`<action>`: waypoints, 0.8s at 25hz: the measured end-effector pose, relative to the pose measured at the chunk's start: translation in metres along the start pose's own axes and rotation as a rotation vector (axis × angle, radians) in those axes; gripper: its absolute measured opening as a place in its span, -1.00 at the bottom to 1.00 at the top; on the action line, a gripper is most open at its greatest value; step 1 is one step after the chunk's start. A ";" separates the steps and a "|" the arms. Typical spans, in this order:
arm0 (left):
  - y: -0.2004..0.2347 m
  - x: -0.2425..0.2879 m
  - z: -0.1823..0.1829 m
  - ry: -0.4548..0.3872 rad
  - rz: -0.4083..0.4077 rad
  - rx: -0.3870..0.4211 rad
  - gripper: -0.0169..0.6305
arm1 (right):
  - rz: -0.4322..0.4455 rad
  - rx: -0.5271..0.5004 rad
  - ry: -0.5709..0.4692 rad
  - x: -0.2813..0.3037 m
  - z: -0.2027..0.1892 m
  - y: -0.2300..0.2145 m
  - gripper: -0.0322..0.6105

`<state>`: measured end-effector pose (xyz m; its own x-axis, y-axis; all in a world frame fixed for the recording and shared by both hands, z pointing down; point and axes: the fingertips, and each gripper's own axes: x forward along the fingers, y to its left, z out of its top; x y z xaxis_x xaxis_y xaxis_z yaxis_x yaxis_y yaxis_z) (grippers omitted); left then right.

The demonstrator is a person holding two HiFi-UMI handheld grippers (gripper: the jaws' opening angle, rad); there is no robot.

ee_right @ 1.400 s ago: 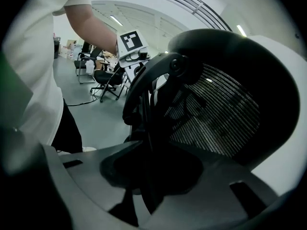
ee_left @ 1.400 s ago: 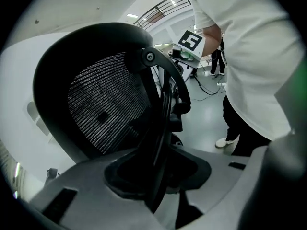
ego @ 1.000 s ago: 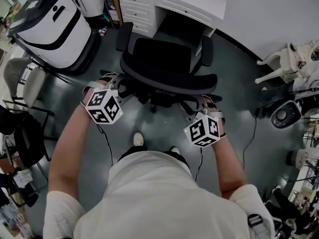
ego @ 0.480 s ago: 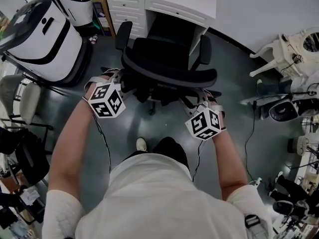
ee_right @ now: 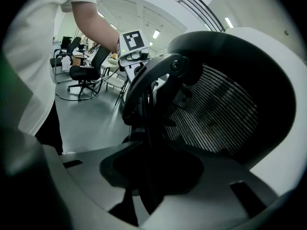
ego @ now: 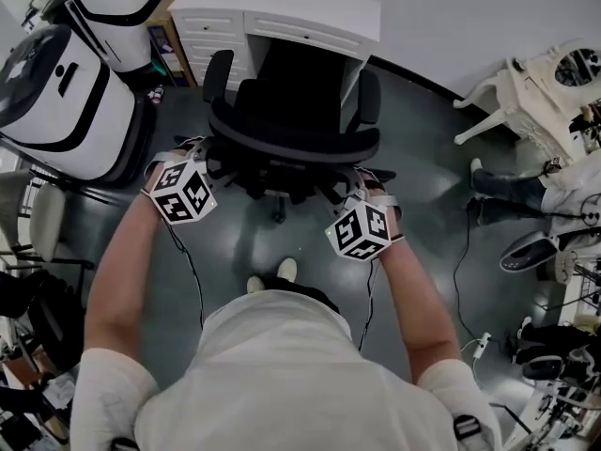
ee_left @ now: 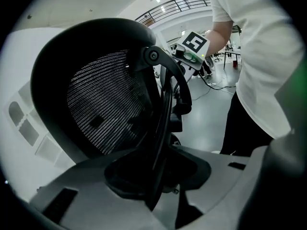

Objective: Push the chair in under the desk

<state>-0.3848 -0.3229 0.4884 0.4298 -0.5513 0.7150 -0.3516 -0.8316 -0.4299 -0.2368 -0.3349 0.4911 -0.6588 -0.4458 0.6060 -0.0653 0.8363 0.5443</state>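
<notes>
Black office chair (ego: 293,111), white desk (ego: 282,15) at its 12 o'clock; left gripper (ego: 200,150) and right gripper (ego: 372,184) clamped on backrest (ego: 291,146) edges.

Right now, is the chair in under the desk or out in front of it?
Mostly out. The chair faces the opening of the desk, but nearly all of it stands in front, not beneath.
</notes>
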 end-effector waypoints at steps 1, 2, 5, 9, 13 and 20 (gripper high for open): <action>0.004 0.003 0.000 0.000 -0.003 -0.001 -0.51 | -0.005 -0.003 -0.001 0.002 -0.001 -0.004 -0.53; 0.009 0.006 0.000 0.001 -0.004 -0.002 -0.51 | -0.010 -0.008 -0.003 0.005 -0.003 -0.007 -0.53; 0.020 0.015 0.002 0.000 -0.003 -0.004 -0.51 | -0.017 -0.014 -0.006 0.011 -0.009 -0.019 -0.53; 0.034 0.026 0.008 -0.003 0.002 0.000 -0.52 | -0.014 -0.017 -0.011 0.015 -0.018 -0.036 -0.53; 0.049 0.037 0.008 -0.008 0.001 0.007 -0.52 | -0.011 -0.009 -0.005 0.024 -0.024 -0.050 -0.53; 0.085 0.048 -0.003 -0.014 -0.045 0.016 -0.52 | -0.037 0.013 0.018 0.047 -0.020 -0.074 -0.53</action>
<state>-0.3965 -0.4198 0.4883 0.4570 -0.5139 0.7260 -0.3184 -0.8566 -0.4060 -0.2481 -0.4239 0.4914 -0.6418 -0.4822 0.5963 -0.0994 0.8233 0.5588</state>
